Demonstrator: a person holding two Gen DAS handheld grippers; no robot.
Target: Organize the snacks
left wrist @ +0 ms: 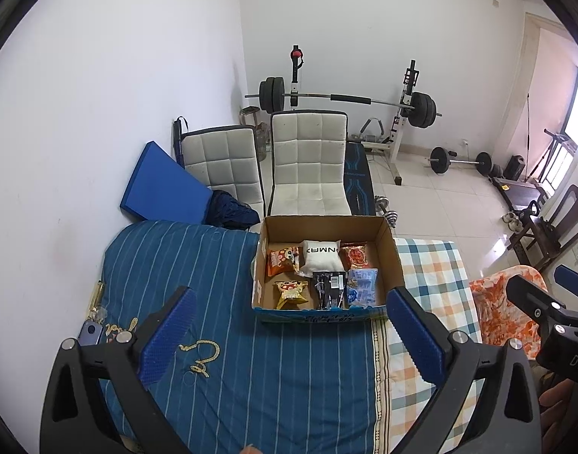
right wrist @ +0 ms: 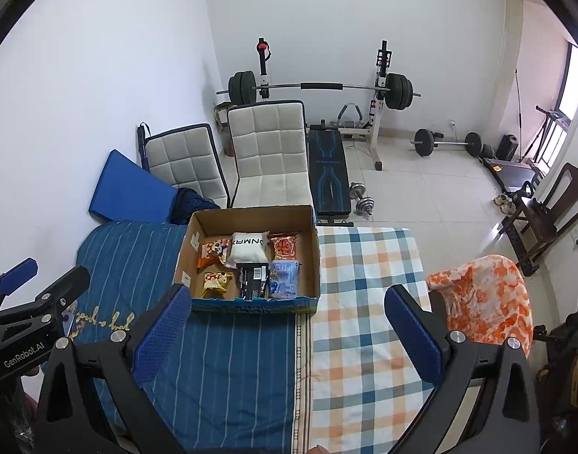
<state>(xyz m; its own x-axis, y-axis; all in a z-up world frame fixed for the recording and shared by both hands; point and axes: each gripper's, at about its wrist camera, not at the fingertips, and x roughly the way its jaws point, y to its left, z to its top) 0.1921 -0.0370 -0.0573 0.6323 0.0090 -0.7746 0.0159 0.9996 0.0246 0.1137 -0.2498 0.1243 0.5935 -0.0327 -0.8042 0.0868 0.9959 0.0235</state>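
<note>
Left wrist view. Nearest you: your left gripper (left wrist: 289, 335), fingers spread wide, nothing between them, hovering above the blue striped blanket (left wrist: 220, 359). Your right gripper (left wrist: 546, 302) shows at the right edge; from here you cannot tell how its jaws stand. The cardboard box (left wrist: 393, 253) sits at the far edge of the bed, straddling the seam between striped blanket and checked blanket (left wrist: 432, 295). Six packets lie flat inside, in two rows. Back row: orange packet (left wrist: 283, 260), white packet (left wrist: 321, 256), red packet (left wrist: 355, 254). Front row: yellow packet (left wrist: 290, 293), black packet (left wrist: 329, 289), blue packet (left wrist: 361, 286).

Right wrist view. Nearest you: your right gripper (right wrist: 285, 331), fingers spread, empty, above the seam. Left gripper (right wrist: 27, 295) at the left edge. Same box (right wrist: 313, 249), same six packets, neatly side by side, none tipped.

Judgement: no loose snack shows on either blanket, so sorting looks finished or close to it. Bed parts hidden by the grippers you cannot check.
</note>
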